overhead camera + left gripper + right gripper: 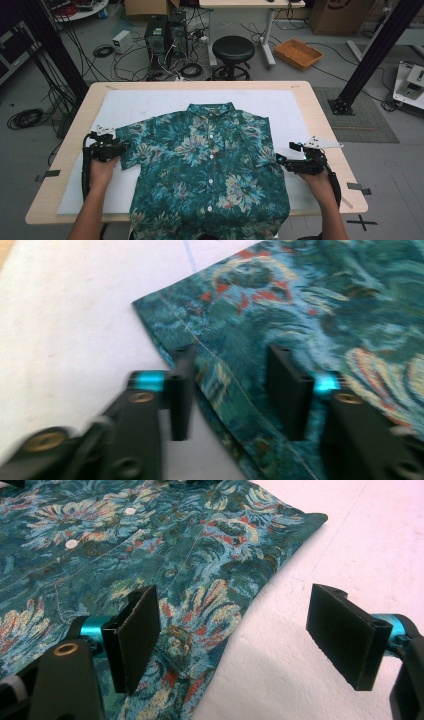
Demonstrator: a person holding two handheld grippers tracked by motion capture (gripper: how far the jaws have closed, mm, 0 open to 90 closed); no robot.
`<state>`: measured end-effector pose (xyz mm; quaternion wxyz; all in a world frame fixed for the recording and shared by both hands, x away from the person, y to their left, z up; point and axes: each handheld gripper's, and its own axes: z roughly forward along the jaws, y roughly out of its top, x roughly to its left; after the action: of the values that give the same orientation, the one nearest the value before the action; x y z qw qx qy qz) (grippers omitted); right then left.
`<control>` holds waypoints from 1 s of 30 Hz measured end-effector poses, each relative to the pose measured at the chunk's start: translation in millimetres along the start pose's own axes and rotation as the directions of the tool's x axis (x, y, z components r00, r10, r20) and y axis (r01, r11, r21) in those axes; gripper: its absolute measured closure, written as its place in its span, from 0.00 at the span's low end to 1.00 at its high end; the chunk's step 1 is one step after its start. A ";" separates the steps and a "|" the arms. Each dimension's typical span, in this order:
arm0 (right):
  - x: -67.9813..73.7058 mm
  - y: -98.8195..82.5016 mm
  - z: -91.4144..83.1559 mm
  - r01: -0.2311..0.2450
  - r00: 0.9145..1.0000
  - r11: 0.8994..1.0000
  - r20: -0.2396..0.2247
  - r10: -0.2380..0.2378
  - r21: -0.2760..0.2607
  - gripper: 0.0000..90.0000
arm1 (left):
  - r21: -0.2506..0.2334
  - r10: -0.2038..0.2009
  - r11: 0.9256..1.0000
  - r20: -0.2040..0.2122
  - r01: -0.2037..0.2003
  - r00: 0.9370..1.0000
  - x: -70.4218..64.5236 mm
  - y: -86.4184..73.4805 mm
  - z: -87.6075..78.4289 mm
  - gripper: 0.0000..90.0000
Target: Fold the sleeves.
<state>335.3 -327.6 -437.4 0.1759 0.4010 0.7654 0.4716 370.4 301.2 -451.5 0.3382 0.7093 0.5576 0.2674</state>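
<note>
A teal short-sleeved shirt with a floral print and white buttons (210, 165) lies flat, front up, on a white sheet (145, 102) covering the pale wooden table (320, 115), its collar toward twelve o'clock and its hem hanging over the six o'clock edge. At nine o'clock the left gripper (232, 390) straddles the hemmed cuff of the sleeve, jaws partly closed with cloth between them but not yet pinched. At three o'clock the right gripper (247, 635) stands wide open at the other sleeve's edge, one jaw over fabric, one over the sheet.

A wooden table (320, 115) carries a white sheet (140, 102) under a floral shirt (210, 160).
</note>
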 end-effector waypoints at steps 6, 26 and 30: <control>-0.7 -0.5 -1.1 -0.002 1.000 1.000 -0.006 0.002 -0.006 0.24 | -0.004 0.045 0.999 -0.002 -0.045 0.999 -7.1 0.1 -0.5 0.94; -1.5 -1.6 -1.2 -0.004 1.000 1.000 -0.016 0.004 -0.009 0.24 | -0.161 0.053 0.987 0.197 -0.021 0.979 -42.4 40.0 -14.9 0.96; -2.1 -1.7 -1.6 -0.004 1.000 1.000 -0.017 0.003 -0.014 0.24 | -0.164 0.076 0.986 0.222 -0.040 0.972 -55.7 50.0 -13.5 0.96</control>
<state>334.9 -330.5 -438.3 0.1713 0.3971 0.7629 0.4806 377.6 242.1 -404.2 0.4471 0.7221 0.4713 0.2378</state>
